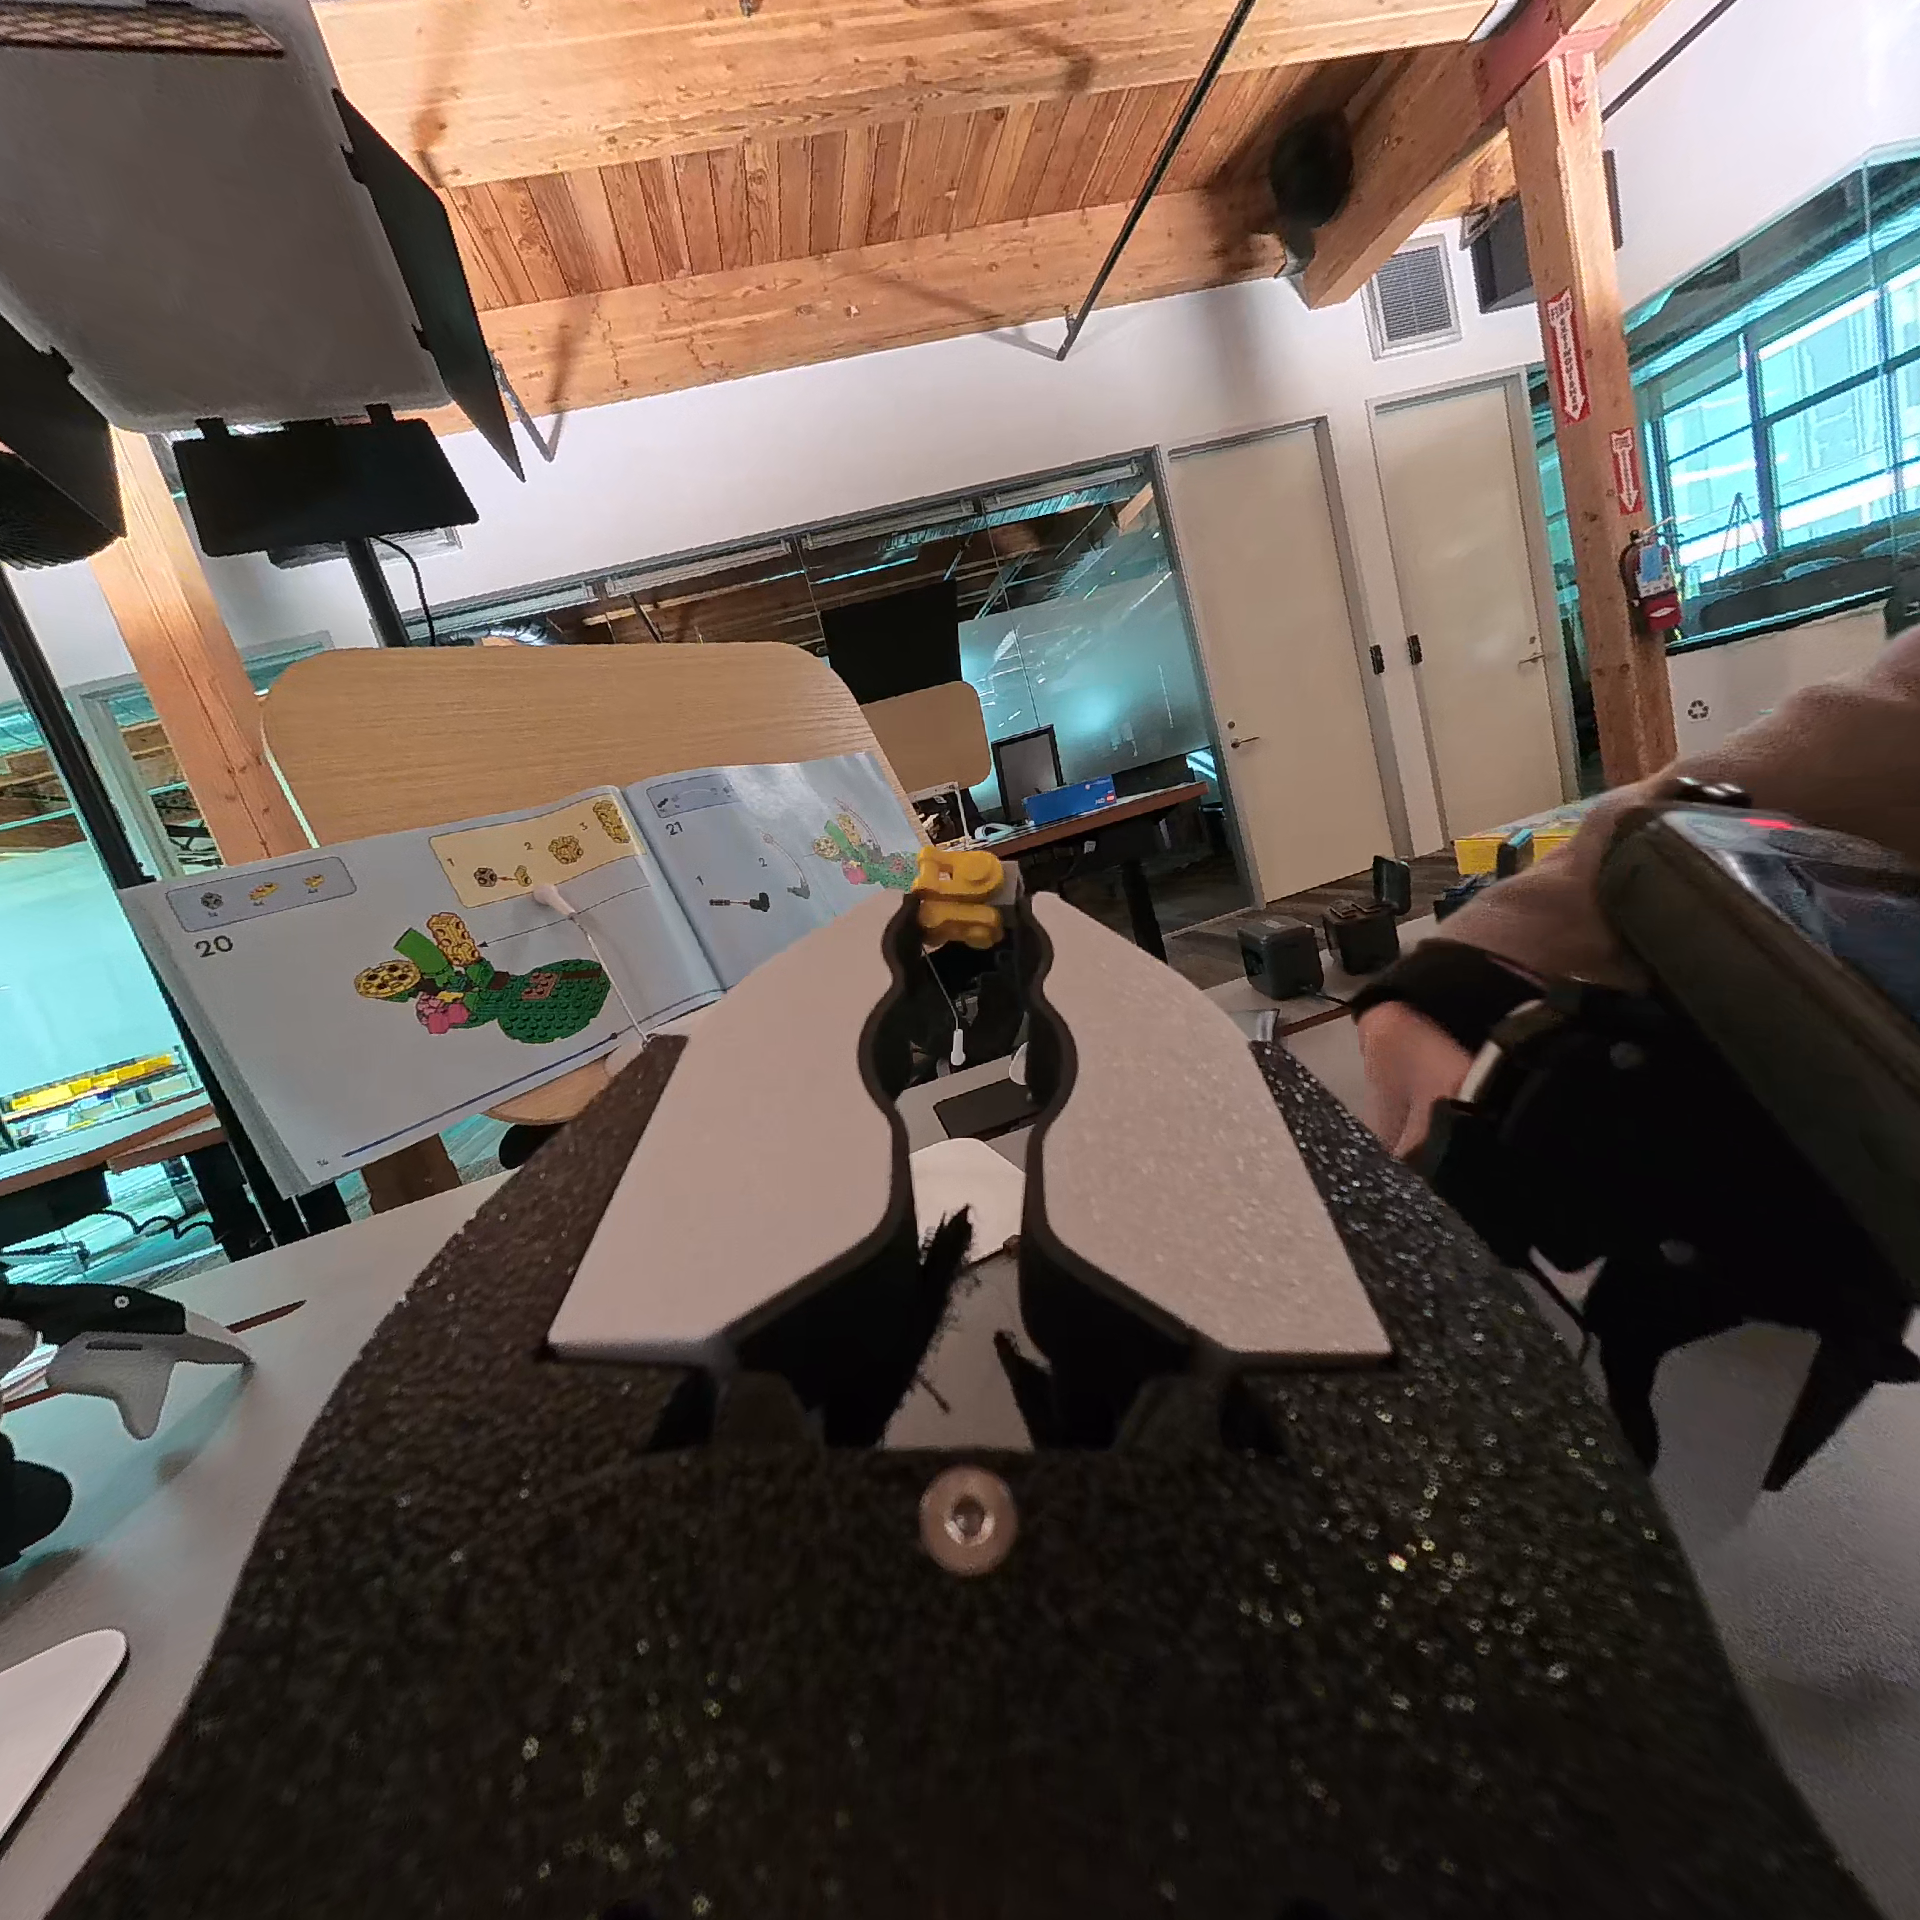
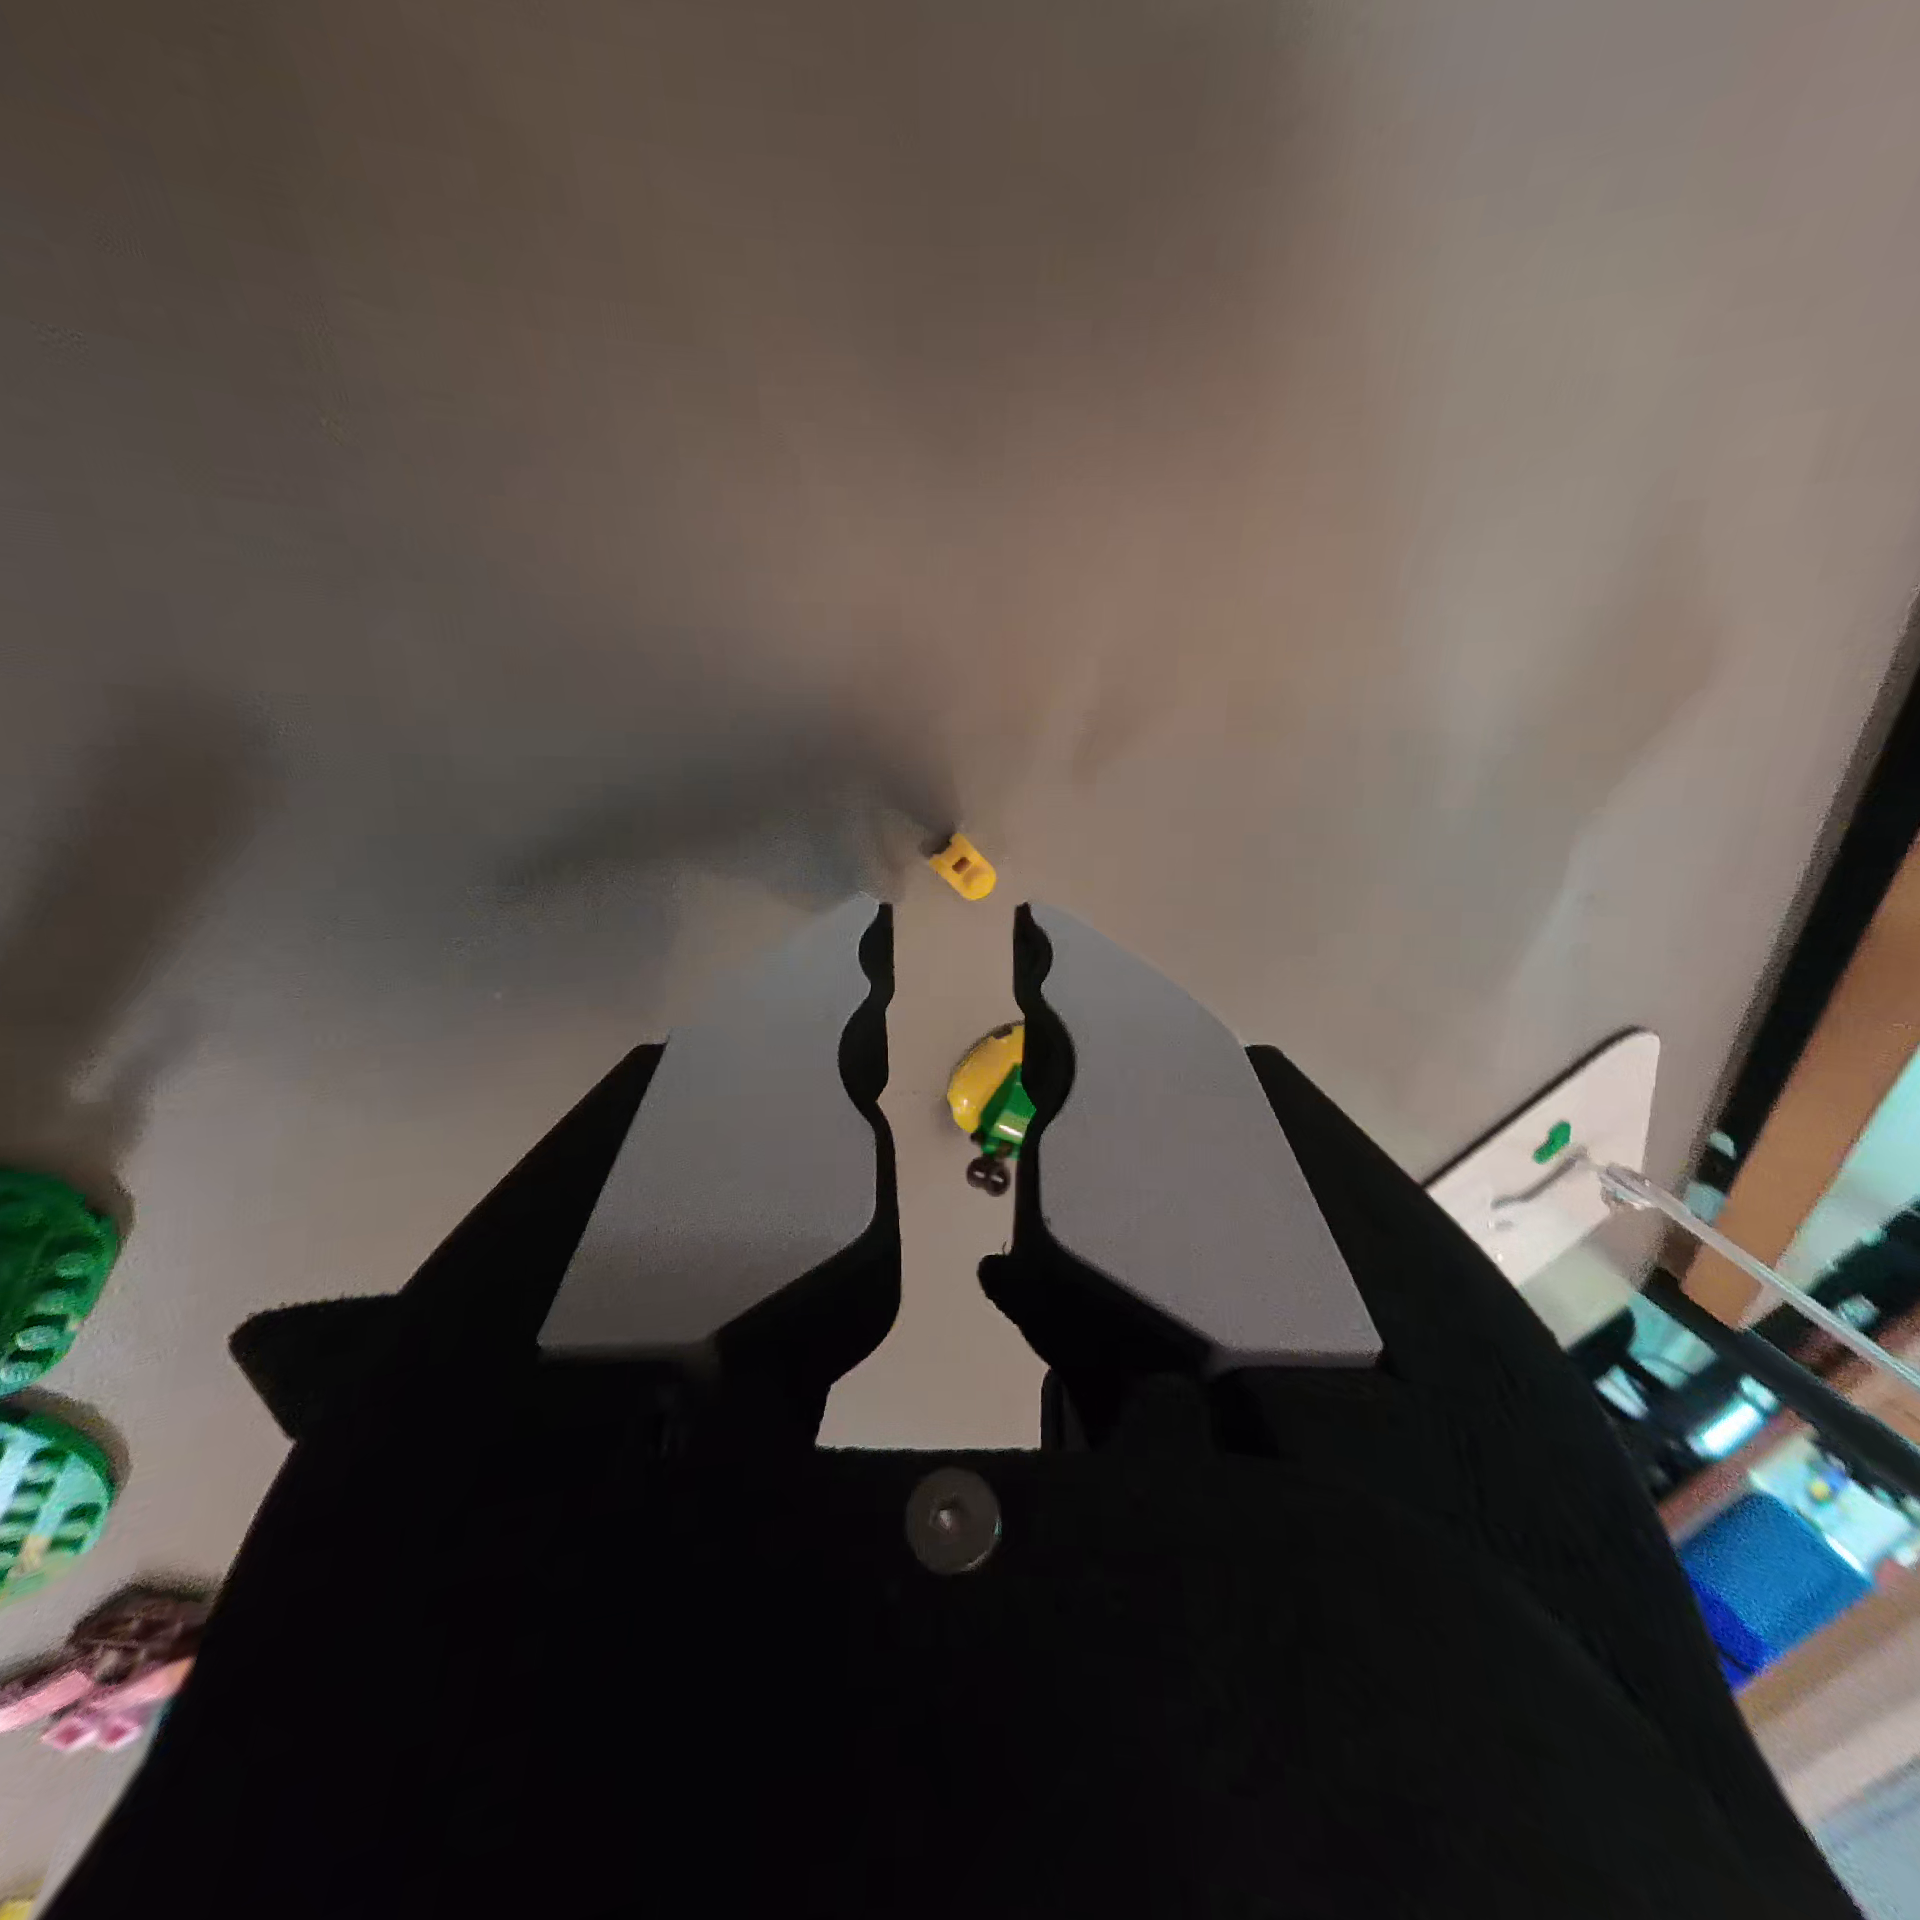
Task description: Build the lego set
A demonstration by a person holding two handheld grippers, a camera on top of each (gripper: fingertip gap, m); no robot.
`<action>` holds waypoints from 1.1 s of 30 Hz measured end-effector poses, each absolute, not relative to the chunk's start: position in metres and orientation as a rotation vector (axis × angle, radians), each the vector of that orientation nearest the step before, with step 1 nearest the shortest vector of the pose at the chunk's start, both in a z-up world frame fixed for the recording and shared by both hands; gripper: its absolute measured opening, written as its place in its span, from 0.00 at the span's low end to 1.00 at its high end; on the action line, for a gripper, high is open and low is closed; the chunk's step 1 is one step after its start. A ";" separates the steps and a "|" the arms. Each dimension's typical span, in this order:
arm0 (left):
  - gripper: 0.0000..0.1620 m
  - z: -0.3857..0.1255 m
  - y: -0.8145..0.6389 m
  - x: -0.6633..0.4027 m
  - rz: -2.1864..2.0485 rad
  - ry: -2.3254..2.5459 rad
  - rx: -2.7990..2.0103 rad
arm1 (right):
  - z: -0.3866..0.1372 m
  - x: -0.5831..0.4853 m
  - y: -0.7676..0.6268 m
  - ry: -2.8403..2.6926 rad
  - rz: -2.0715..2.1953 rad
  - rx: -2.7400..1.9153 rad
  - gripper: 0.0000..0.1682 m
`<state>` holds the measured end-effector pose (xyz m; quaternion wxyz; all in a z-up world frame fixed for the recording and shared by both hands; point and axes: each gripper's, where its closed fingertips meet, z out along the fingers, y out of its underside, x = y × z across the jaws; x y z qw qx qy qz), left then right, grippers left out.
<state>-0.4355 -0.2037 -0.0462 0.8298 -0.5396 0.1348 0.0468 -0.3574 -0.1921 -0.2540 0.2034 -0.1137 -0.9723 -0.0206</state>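
Note:
In the left wrist view my left gripper [image 1: 961,909] is shut on a small yellow lego assembly [image 1: 958,896] with a grey part, held up in the air in front of the open instruction booklet [image 1: 436,935]. The right gripper's body [image 1: 1714,1039], held by a hand, shows at the right edge. In the right wrist view my right gripper [image 2: 953,909] is open and empty, pointing down at the grey table [image 2: 935,416]. A small yellow lego piece [image 2: 962,863] lies just beyond its fingertips. A yellow and green lego cluster [image 2: 992,1091] lies between the fingers, lower down.
Green round lego plates [image 2: 47,1278] and pink and brown pieces [image 2: 104,1683] lie at the left edge of the right wrist view. A white tray [image 2: 1558,1164] with a green piece sits near the table's right edge. A wooden chair back [image 1: 561,727] stands behind the booklet. About 20 cm separates my left fingertips from my right.

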 end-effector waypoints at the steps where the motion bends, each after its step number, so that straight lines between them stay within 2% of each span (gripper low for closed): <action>1: 0.10 -0.046 -0.204 -0.436 0.101 0.288 -1.145 | -0.252 -0.359 -0.192 -2.729 -0.031 -0.302 0.12; 9: 0.10 -0.048 -0.206 -0.448 0.127 0.269 -1.155 | -0.259 -0.368 -0.189 -2.837 -0.163 0.121 0.11; 20: 0.10 -0.051 -0.205 -0.451 0.128 0.274 -1.163 | -0.266 -0.364 -0.191 -3.052 -0.162 0.089 0.12; 22: 0.10 -0.051 -0.206 -0.451 0.130 0.281 -1.158 | -0.266 -0.363 -0.192 -3.098 -0.163 0.062 0.08; 23: 0.10 -0.051 -0.207 -0.452 0.131 0.281 -1.157 | -0.267 -0.362 -0.194 -3.120 -0.139 0.022 0.04; 29: 0.10 -0.053 -0.206 -0.452 0.126 0.294 -1.157 | -0.264 -0.359 -0.199 -3.154 0.062 -0.536 0.03; 33: 0.10 -0.053 -0.207 -0.445 0.118 0.337 -1.143 | -0.231 -0.376 -0.194 -2.785 0.339 -1.092 0.03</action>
